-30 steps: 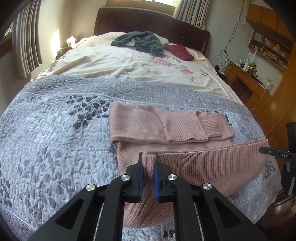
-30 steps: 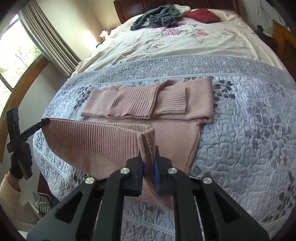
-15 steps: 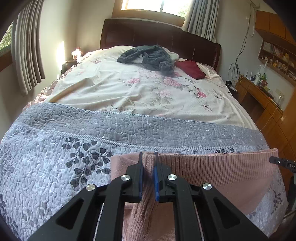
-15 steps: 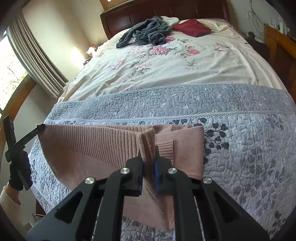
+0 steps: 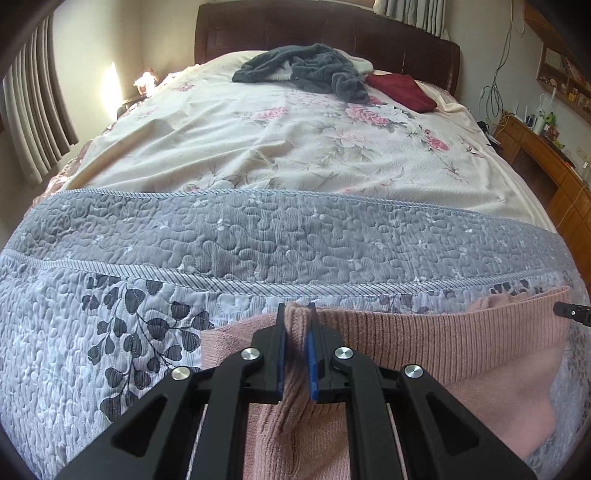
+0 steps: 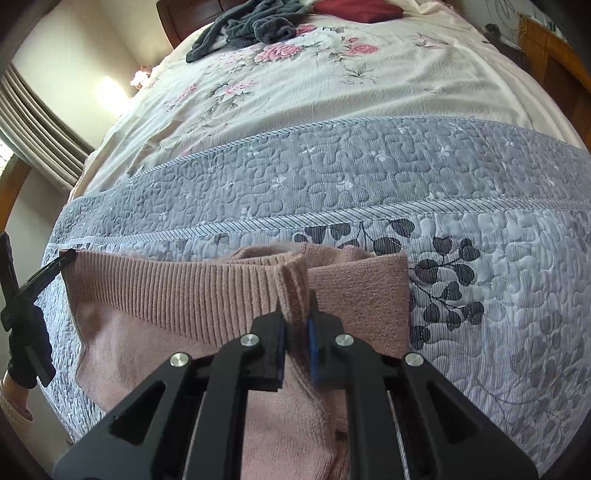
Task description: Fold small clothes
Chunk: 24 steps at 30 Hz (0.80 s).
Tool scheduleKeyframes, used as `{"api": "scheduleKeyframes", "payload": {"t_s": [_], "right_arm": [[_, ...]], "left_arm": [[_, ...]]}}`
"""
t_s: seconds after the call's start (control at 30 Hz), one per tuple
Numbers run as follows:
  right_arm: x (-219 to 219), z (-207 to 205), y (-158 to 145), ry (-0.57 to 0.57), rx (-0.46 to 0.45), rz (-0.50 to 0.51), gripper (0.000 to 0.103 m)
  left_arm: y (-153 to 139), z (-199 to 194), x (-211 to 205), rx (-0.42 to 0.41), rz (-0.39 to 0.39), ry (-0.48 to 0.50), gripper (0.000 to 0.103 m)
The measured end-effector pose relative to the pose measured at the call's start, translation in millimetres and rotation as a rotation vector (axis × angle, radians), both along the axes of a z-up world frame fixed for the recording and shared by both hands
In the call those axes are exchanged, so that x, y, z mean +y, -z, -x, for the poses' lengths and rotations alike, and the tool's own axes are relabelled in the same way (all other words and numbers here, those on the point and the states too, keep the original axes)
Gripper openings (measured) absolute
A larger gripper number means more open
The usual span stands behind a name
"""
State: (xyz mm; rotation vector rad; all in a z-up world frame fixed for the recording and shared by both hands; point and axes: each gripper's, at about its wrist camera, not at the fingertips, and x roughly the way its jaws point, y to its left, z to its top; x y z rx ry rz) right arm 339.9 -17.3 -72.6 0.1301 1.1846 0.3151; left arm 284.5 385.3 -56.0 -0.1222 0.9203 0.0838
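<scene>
A pink knit sweater (image 5: 461, 354) lies on the grey quilted bedspread (image 5: 258, 243), its ribbed hem folded up over the top part. My left gripper (image 5: 295, 314) is shut on the hem's left corner. In the right wrist view the same pink sweater (image 6: 177, 295) stretches left from my right gripper (image 6: 295, 299), which is shut on the hem's right corner. The hem is taut between both grippers. The other gripper's tip (image 6: 55, 264) shows at the far left edge of the sweater, held by a gloved hand (image 6: 26, 350). The folded sleeves are hidden under the hem.
Beyond the quilt lies a cream floral sheet (image 5: 295, 147). A dark grey garment (image 5: 306, 70) and a red pillow (image 5: 402, 90) sit near the wooden headboard (image 5: 332, 33). Wooden desk and shelves (image 5: 546, 147) stand to the right, curtains (image 5: 33, 110) to the left.
Both grippers carried the sweater's hem away from me, up over the folded sleeves. The sleeves, visible a second ago, are now covered and the hem sits near the top edge.
</scene>
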Motion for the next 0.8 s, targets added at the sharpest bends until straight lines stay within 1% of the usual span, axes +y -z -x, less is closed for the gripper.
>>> {"api": "scheduleKeyframes", "payload": {"t_s": [0.17, 0.27, 0.33, 0.4, 0.43, 0.47, 0.53, 0.6, 0.67, 0.7, 0.73, 0.8], "right_arm": [[-2.1, -10.2, 22.1, 0.015, 0.023, 0.007, 0.009], [-4.7, -14.6, 37.0, 0.034, 0.049, 0.008, 0.009], [-7.2, -16.9, 45.2, 0.054, 0.065, -0.001, 0.012], [-10.1, -16.7, 47.9, 0.067, 0.071, -0.019, 0.013], [-11.3, -15.6, 46.9, 0.069, 0.074, -0.022, 0.020], [-12.4, -12.9, 44.0, 0.068, 0.071, -0.020, 0.024], [-15.5, -3.5, 33.7, 0.062, 0.048, -0.008, 0.037], [-20.7, 10.4, 21.7, 0.054, 0.036, -0.016, 0.042], [-26.1, 27.2, 10.2, 0.046, 0.033, -0.038, 0.042], [-29.2, 36.5, 6.3, 0.044, 0.035, -0.049, 0.043], [-31.0, 46.8, 3.5, 0.038, 0.041, -0.067, 0.046], [-31.9, 68.7, 1.9, 0.012, 0.065, -0.092, 0.046]], "left_arm": [[22.1, -10.1, 3.8, 0.031, -0.005, -0.021, 0.009], [37.8, -15.1, 6.4, 0.069, -0.004, -0.046, 0.010], [47.3, -18.1, 10.1, 0.099, 0.005, -0.071, 0.011], [52.5, -16.9, 16.6, 0.116, 0.033, -0.104, 0.016], [52.4, -14.4, 20.1, 0.115, 0.051, -0.121, 0.017], [50.5, -10.8, 23.0, 0.109, 0.069, -0.133, 0.019], [42.3, -0.8, 27.1, 0.090, 0.084, -0.151, 0.022], [30.9, 11.3, 27.5, 0.071, 0.072, -0.153, 0.024], [19.3, 26.3, 25.8, 0.050, 0.058, -0.139, 0.028], [14.1, 34.4, 24.7, 0.040, 0.053, -0.132, 0.028], [9.5, 43.7, 22.7, 0.036, 0.053, -0.123, 0.028], [3.0, 60.9, 18.5, 0.034, 0.066, -0.112, 0.030]]}}
